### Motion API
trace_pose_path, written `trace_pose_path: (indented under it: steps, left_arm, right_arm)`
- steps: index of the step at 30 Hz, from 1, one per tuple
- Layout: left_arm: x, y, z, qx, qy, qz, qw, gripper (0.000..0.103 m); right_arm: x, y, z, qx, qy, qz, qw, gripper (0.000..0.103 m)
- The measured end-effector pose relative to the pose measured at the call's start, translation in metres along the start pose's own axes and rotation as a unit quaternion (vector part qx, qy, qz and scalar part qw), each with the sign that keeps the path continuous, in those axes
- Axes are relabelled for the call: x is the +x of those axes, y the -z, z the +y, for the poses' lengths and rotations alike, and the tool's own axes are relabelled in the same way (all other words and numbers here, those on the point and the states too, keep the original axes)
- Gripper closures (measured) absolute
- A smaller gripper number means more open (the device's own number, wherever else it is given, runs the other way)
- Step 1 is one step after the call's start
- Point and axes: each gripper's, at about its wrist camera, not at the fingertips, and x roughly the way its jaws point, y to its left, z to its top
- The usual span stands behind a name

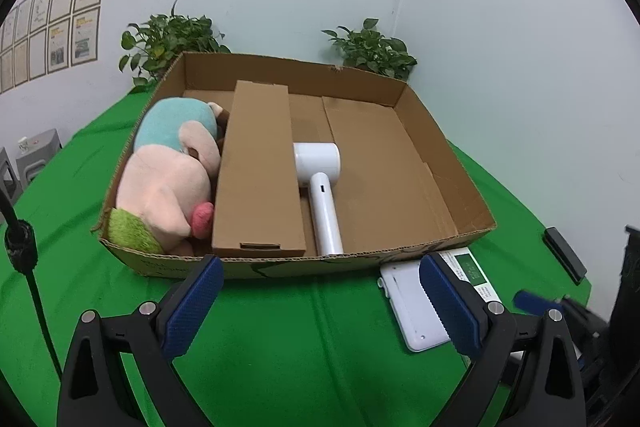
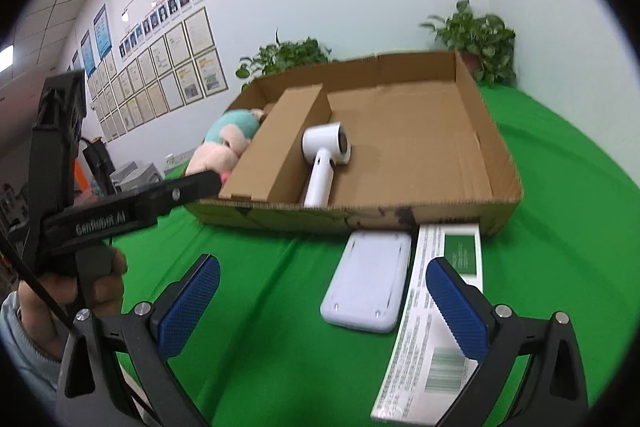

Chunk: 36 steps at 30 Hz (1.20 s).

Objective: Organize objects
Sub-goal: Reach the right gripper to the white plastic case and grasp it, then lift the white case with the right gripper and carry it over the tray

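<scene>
A shallow cardboard tray stands on the green table. It holds a pink and teal plush toy at the left, a long brown carton beside it, and a white hair dryer in the middle. In front of the tray lie a flat white device and a white box with a green label. My left gripper is open over bare cloth. My right gripper is open, its right finger above the labelled box.
Two potted plants stand behind the tray against the wall. A small black bar lies at the table's right edge. A hand holds the left gripper's black frame. Grey stools stand off the table's left side.
</scene>
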Motion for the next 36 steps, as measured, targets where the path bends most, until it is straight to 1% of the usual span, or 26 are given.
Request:
trace_pose_path:
  steps: [2,3,6,9,10,11,12,13,16,18,21,24,25,27,28,30,31,33,36]
  left_arm:
    - [0.008,0.003,0.0,-0.002,0.02,0.017,0.9997,0.005]
    - [0.016,0.006,-0.001,0.001,0.035,0.034,0.9988,0.005]
    - [0.033,0.014,-0.002,0.005,0.051,0.065,0.9966,0.005]
    - [0.051,0.021,-0.001,-0.008,0.084,0.093,0.9921,0.005]
    - [0.054,0.022,-0.002,-0.01,0.092,0.098,0.9909,0.005]
    - [0.058,0.023,-0.003,-0.011,0.098,0.102,0.9898,0.005]
    - [0.063,0.025,-0.004,-0.011,0.103,0.109,0.9886,0.005]
    - [0.067,0.027,-0.005,-0.011,0.108,0.117,0.9872,0.005]
    - [0.079,0.031,-0.011,-0.015,0.127,0.137,0.9823,0.005]
    - [0.085,0.031,-0.011,-0.02,0.138,0.141,0.9802,0.008]
    - [0.093,0.031,-0.008,-0.034,0.149,0.145,0.9775,0.011]
    - [0.098,0.03,-0.003,-0.044,0.154,0.149,0.9758,0.019]
    - [0.098,0.03,-0.001,-0.045,0.152,0.15,0.976,0.022]
    - [0.097,0.028,0.003,-0.045,0.145,0.147,0.9775,0.024]
    - [0.096,0.028,0.005,-0.045,0.139,0.146,0.9784,0.027]
    - [0.096,0.028,0.01,-0.047,0.13,0.149,0.9792,0.028]
    - [0.096,0.028,0.012,-0.048,0.13,0.151,0.9788,0.028]
    - [0.096,0.029,0.014,-0.052,0.136,0.157,0.9768,0.028]
    - [0.093,0.031,0.014,-0.055,0.152,0.16,0.9738,0.028]
  right_arm:
    - [0.006,0.008,0.001,0.004,-0.018,0.024,1.0,0.0]
    - [0.009,0.012,0.003,0.007,-0.031,0.034,0.999,0.001]
    - [0.022,0.023,0.008,0.017,-0.085,0.078,0.993,0.001]
    - [0.037,0.035,0.013,0.014,-0.097,0.12,0.988,0.001]
    - [0.039,0.039,0.015,0.007,-0.088,0.125,0.988,0.001]
    - [0.04,0.04,0.019,-0.01,-0.068,0.124,0.99,0.002]
    - [0.043,0.04,0.021,-0.021,-0.056,0.133,0.989,0.002]
    - [0.044,0.04,0.022,-0.027,-0.047,0.133,0.99,0.002]
    - [0.046,0.039,0.014,-0.031,-0.002,0.138,0.99,0.002]
    - [0.047,0.037,0.005,-0.026,0.028,0.14,0.989,0.002]
    - [0.053,0.031,-0.005,-0.017,0.049,0.142,0.988,0.002]
    - [0.063,0.024,-0.007,-0.011,0.053,0.147,0.988,0.002]
    - [0.068,0.02,-0.009,-0.01,0.054,0.147,0.988,0.002]
    - [0.075,0.016,-0.01,-0.009,0.06,0.149,0.987,0.004]
    - [0.078,0.016,-0.009,-0.009,0.062,0.15,0.987,0.005]
    - [0.083,0.016,-0.009,-0.014,0.082,0.154,0.985,0.017]
    - [0.084,0.016,-0.009,-0.017,0.088,0.156,0.984,0.019]
    - [0.085,0.018,-0.006,-0.034,0.102,0.161,0.981,0.032]
    - [0.077,0.025,-0.004,-0.046,0.099,0.164,0.98,0.034]
